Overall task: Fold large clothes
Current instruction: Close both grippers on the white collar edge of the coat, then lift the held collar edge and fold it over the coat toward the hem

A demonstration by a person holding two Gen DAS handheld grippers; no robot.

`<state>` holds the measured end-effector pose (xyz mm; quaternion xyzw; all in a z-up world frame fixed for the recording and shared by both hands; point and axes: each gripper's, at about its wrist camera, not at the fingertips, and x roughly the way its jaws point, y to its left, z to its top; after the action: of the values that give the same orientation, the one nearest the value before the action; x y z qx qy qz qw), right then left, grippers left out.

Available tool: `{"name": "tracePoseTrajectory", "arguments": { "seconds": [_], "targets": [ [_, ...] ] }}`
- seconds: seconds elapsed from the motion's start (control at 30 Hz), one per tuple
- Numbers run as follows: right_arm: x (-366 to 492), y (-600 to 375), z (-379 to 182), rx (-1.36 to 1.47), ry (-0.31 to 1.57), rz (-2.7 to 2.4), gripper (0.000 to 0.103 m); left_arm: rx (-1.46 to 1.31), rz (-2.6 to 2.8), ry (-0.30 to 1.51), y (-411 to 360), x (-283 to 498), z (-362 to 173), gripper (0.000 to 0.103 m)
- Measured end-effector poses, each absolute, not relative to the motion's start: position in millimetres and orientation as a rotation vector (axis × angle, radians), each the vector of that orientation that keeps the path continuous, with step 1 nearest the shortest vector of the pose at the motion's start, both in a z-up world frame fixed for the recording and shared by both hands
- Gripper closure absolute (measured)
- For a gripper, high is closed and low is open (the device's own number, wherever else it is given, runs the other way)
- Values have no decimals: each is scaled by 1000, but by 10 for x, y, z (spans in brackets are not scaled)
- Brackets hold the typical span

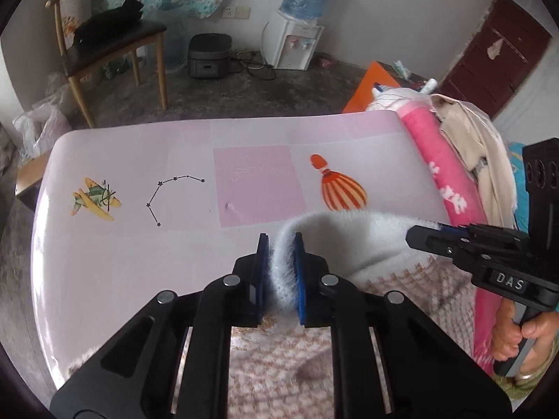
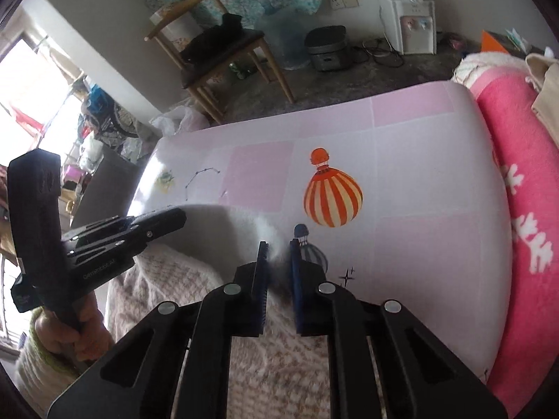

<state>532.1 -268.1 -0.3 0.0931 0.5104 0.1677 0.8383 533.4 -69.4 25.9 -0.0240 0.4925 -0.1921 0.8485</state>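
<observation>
My two matte-black plastic grippers, left [image 1: 281, 272] and right [image 2: 279, 279], carry blue ribbed pads [image 1: 301, 276], round silver pivot screws [image 1: 232, 281] and a white-lettered "DAS" label [image 1: 509, 282], while my fuzzy yellow-green knitted sleeve [image 2: 42, 356] covers the left wrist.

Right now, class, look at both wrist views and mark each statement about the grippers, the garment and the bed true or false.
1. The left gripper is shut on the white fluffy garment. True.
2. The right gripper hangs open above bare sheet. False: it too pinches the garment.
3. A striped orange balloon print is on the pink sheet. True.
4. The wooden chair is empty. False: something black lies on its seat.
5. A pink blanket lies beside the sheet. True.
</observation>
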Motion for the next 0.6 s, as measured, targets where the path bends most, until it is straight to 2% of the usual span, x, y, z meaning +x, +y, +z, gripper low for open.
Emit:
{"name": "tracePoseTrajectory", "arguments": {
  "seconds": [0.13,0.23,0.37,0.4,0.5,0.6],
  "targets": [
    [4767,-2618,112,79,1026,402,91,38,-477,971,-656,4747,485,92],
    [4357,-2560,55,-5,1063,472,88,81,-514,965,-589,4296,422,92],
    [4153,-2588,341,8,997,563,64,120,-521,974,-515,3944,270,92],
    [4167,-2595,450,37,964,581,61,125,-521,980,-510,3892,233,92],
    [4335,-2512,552,139,953,632,61,134,-511,983,-511,3835,132,92],
    [4577,-2323,232,166,1061,618,62,133,-506,976,-484,3783,88,90]
  ]
}}
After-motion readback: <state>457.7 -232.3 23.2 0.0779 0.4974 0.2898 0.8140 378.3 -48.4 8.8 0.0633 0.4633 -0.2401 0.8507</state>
